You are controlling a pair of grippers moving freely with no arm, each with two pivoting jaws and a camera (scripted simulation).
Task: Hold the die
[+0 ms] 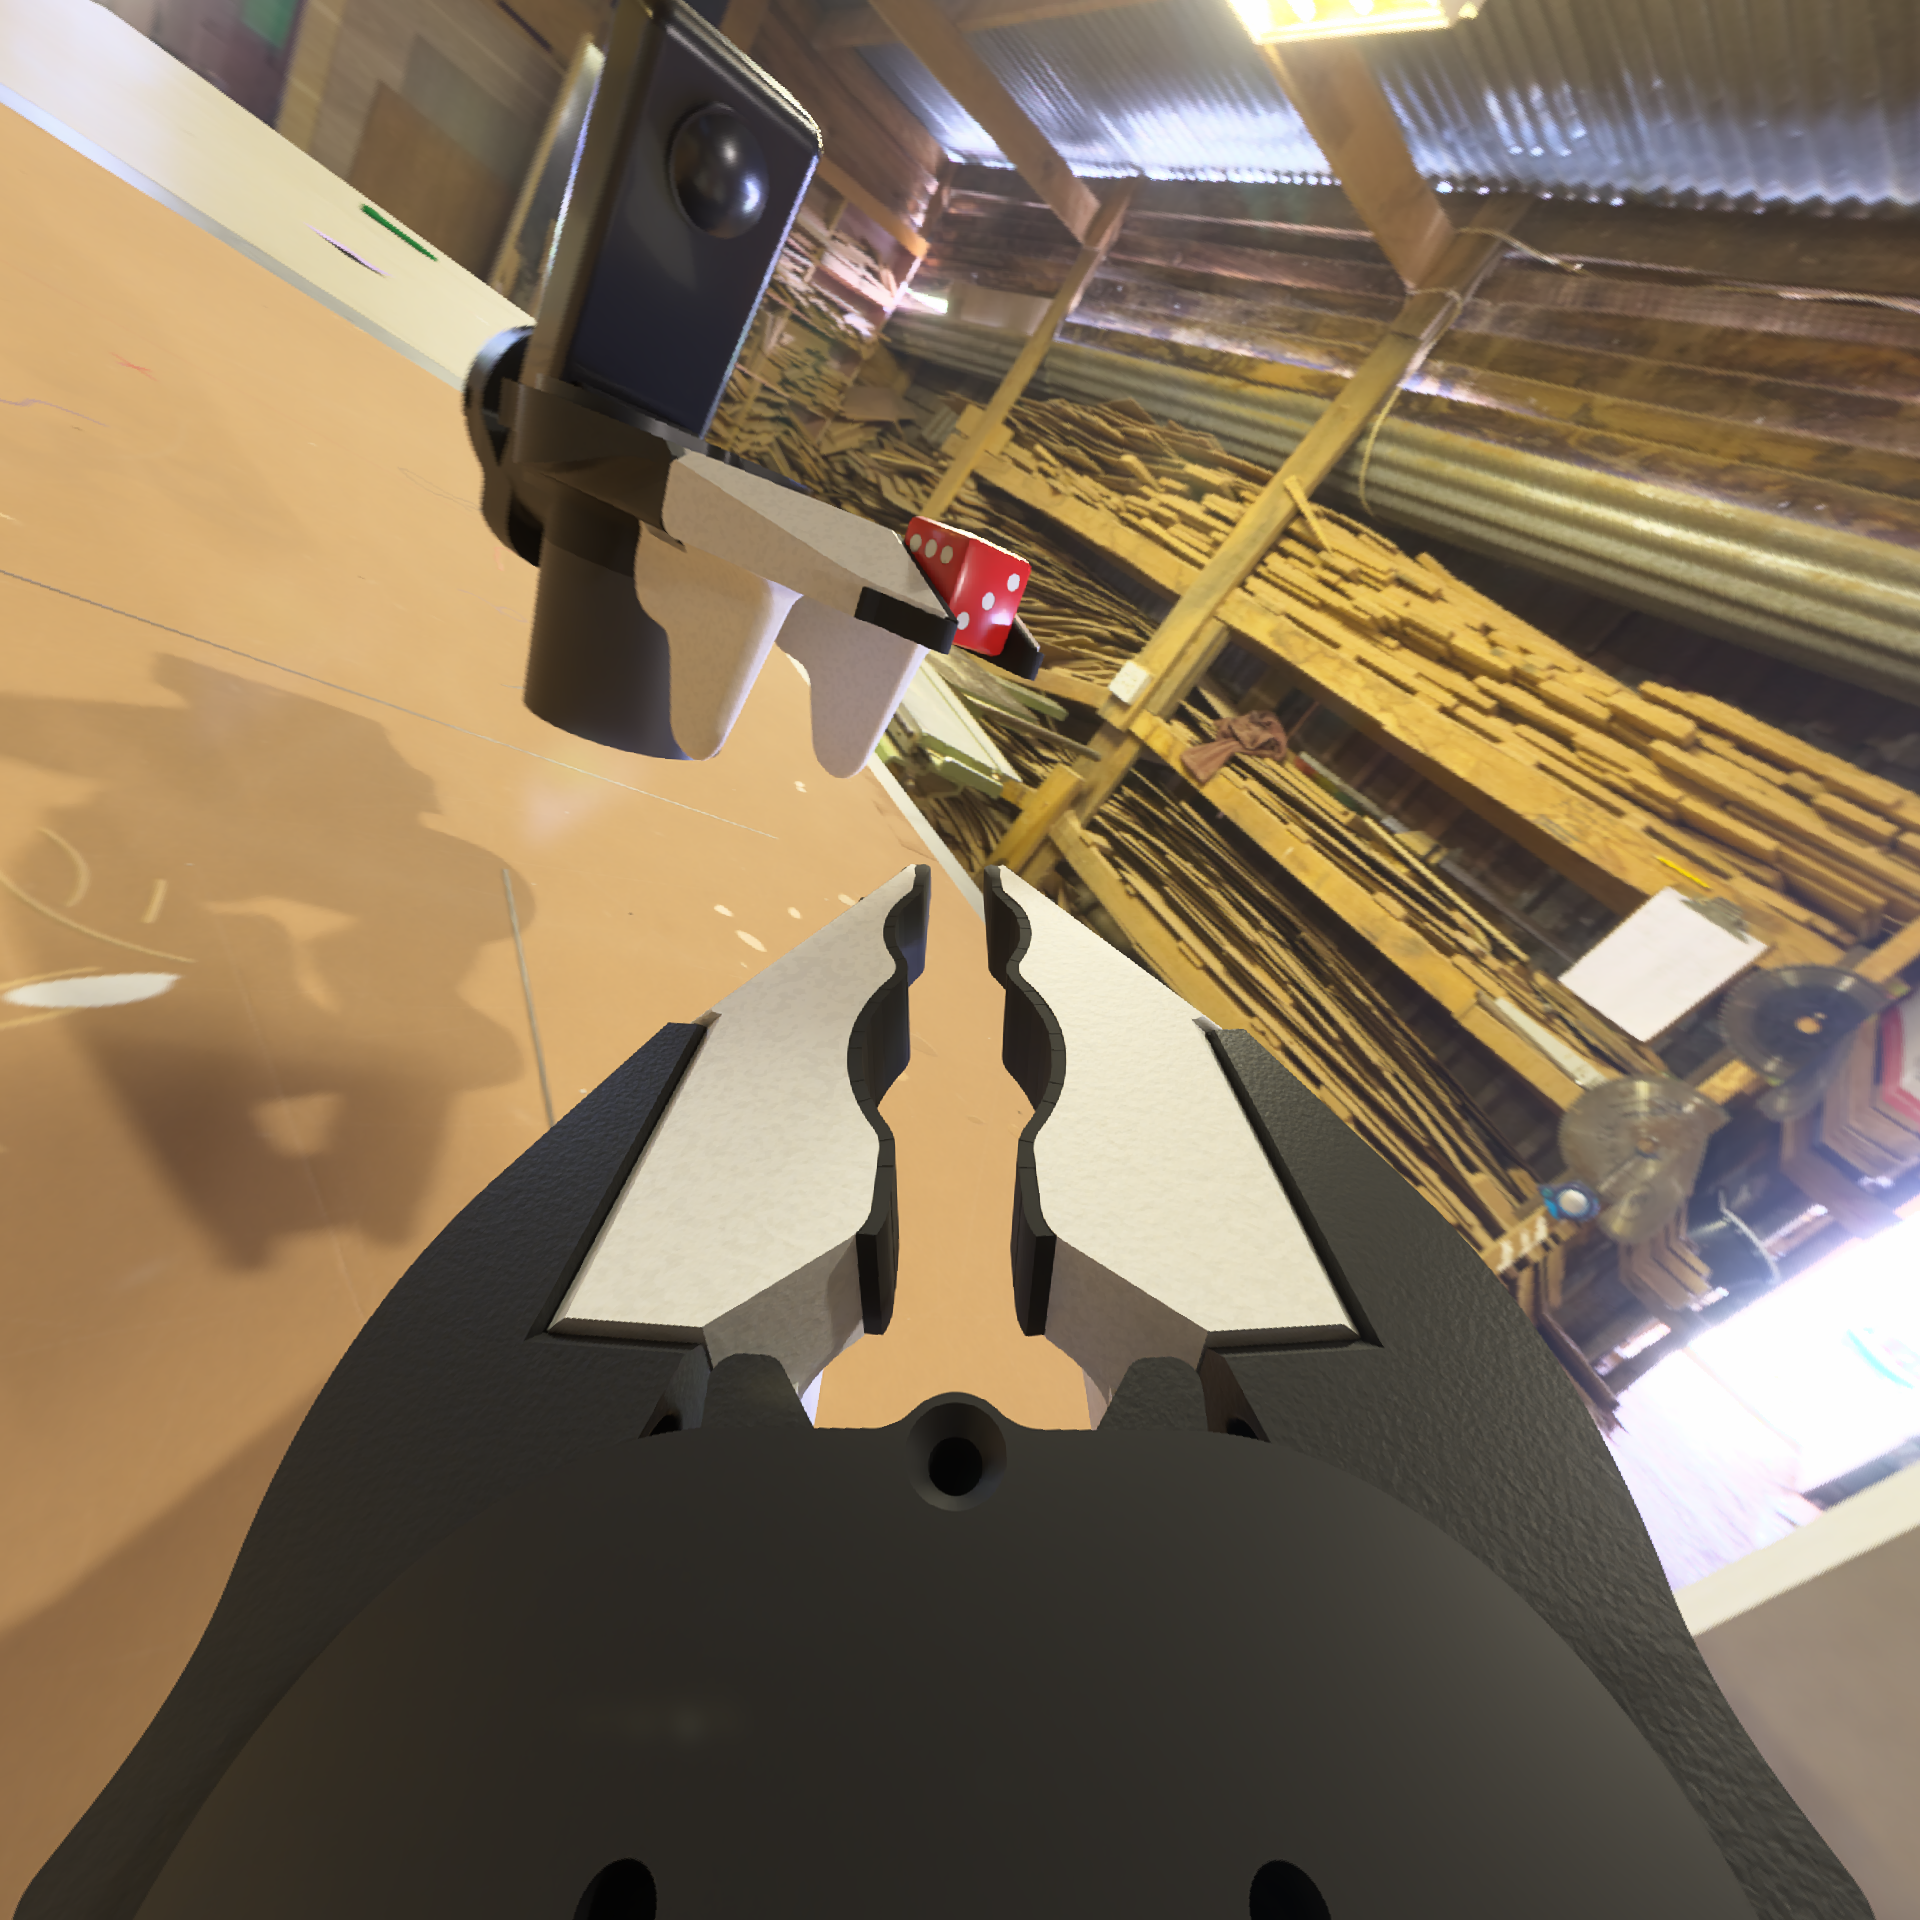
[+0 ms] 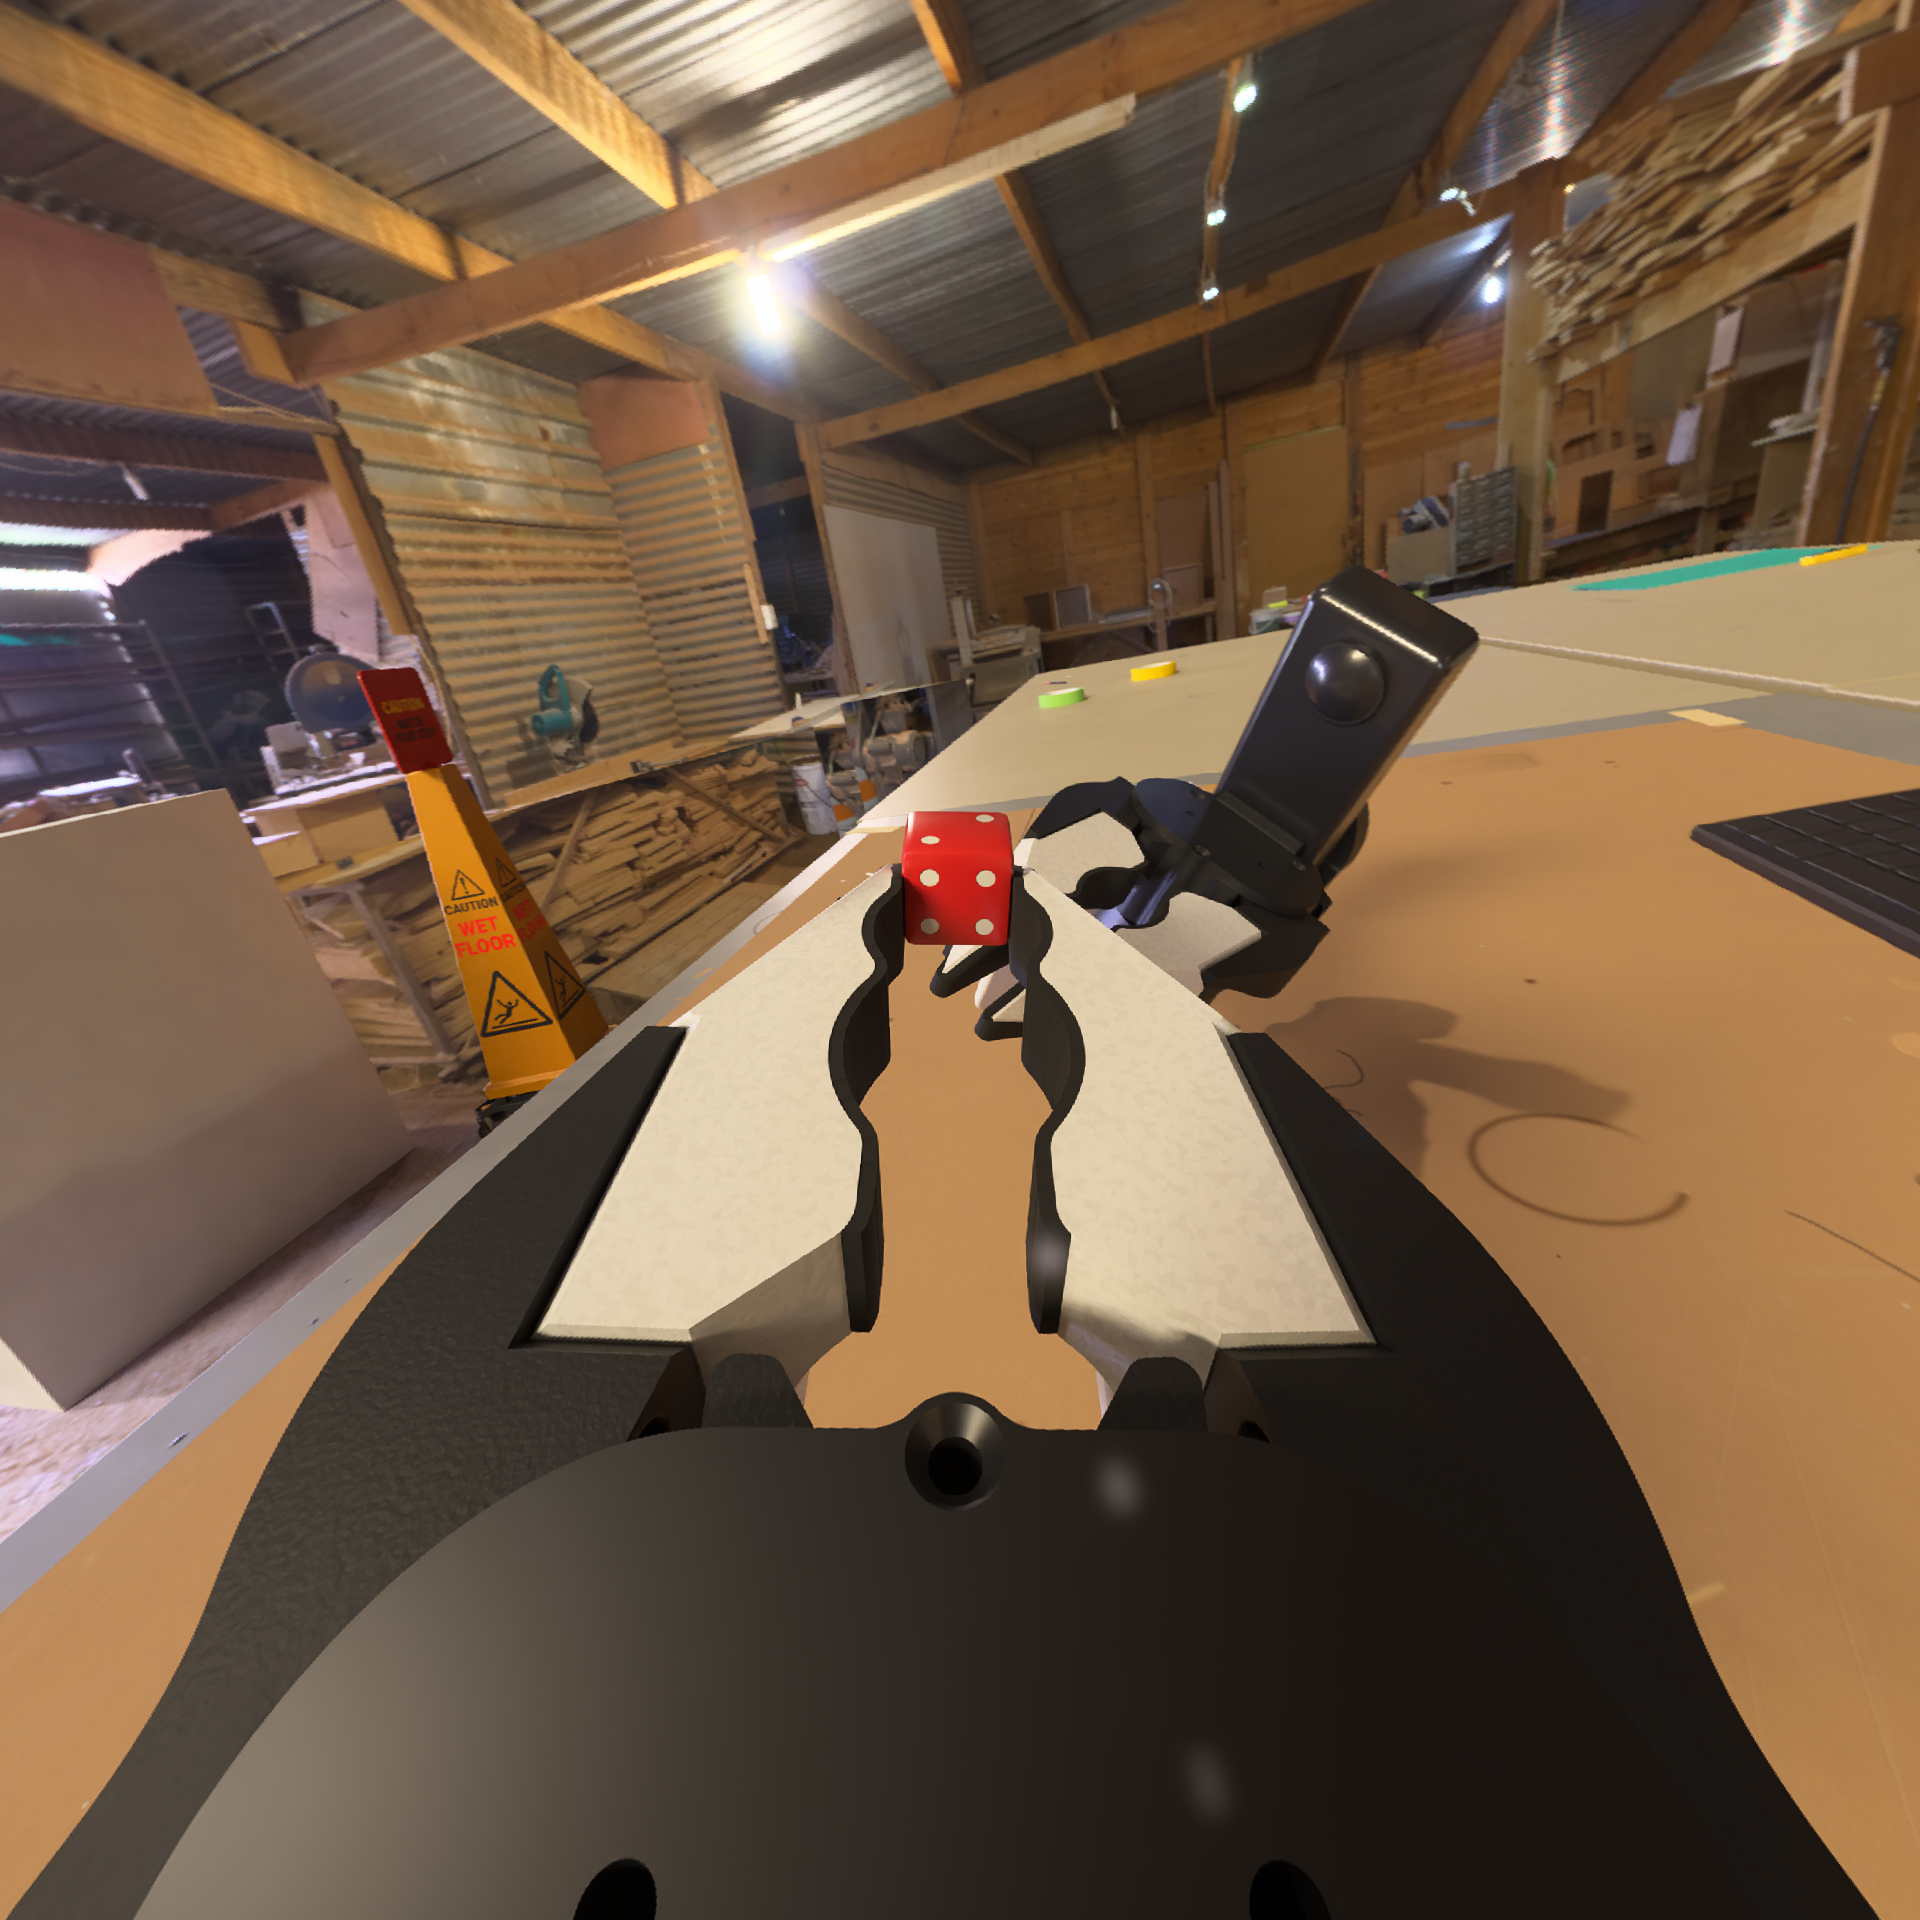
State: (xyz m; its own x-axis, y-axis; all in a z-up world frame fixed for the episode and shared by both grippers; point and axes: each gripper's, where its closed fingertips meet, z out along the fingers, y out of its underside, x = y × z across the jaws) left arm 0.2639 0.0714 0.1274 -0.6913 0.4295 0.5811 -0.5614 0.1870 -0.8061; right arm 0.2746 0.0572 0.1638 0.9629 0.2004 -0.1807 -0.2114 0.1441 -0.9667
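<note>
The red die with white pips (image 2: 956,878) is clamped between the fingertips of my right gripper (image 2: 956,885), which is shut on it and holds it above the brown table (image 2: 1507,1403). In the left wrist view the die (image 1: 975,584) sits at the tip of the right gripper (image 1: 951,618), up and a little left of my left gripper (image 1: 956,883). My left gripper is empty, its jaws a narrow gap apart, and it points toward the die from below. It also shows in the right wrist view (image 2: 977,997), just behind the die.
The table's left edge runs close by, with an orange caution cone (image 2: 499,935) and a grey box (image 2: 156,1039) beyond it. A dark ribbed mat (image 2: 1829,862) lies at the right. Green (image 2: 1060,698) and yellow (image 2: 1151,672) tape rolls lie on the far pale board.
</note>
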